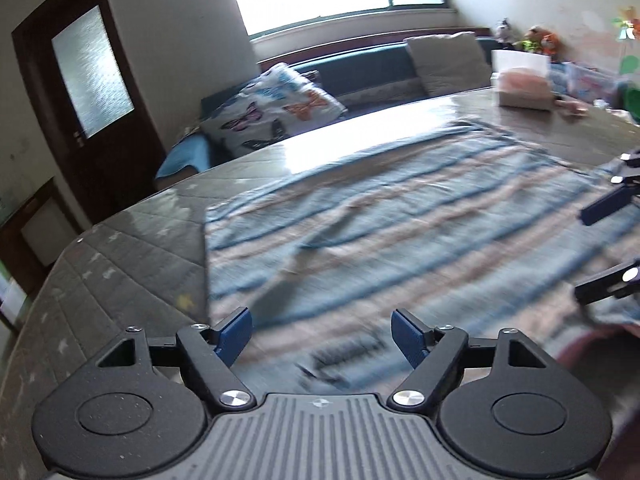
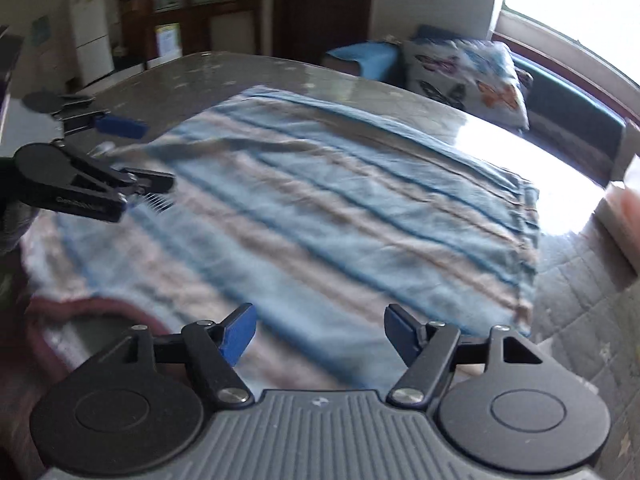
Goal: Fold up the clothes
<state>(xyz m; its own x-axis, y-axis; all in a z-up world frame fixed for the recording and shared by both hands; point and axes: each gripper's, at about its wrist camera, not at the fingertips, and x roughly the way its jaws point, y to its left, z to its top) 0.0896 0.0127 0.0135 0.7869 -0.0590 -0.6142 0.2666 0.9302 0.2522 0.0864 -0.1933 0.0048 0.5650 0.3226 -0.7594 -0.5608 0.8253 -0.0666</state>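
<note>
A blue garment with pale pink and dark blue stripes (image 1: 400, 216) lies spread flat on the grey patterned table (image 1: 132, 264). My left gripper (image 1: 322, 334) hovers over the garment's near edge, open, with nothing between its blue pads. In the right wrist view the same striped garment (image 2: 340, 208) fills the middle, and my right gripper (image 2: 320, 332) is open above its near edge, holding nothing. The left gripper (image 2: 132, 152) shows at the left of that view, open over the cloth's corner. The right gripper (image 1: 592, 256) shows at the right edge of the left wrist view, open.
A tissue box (image 1: 524, 92) stands at the table's far right. Beyond the table is a bench with a butterfly cushion (image 1: 276, 108) and a grey cushion (image 1: 448, 60). A dark door (image 1: 80, 92) is at the left. A dark red rim (image 2: 80, 312) lies near the front left.
</note>
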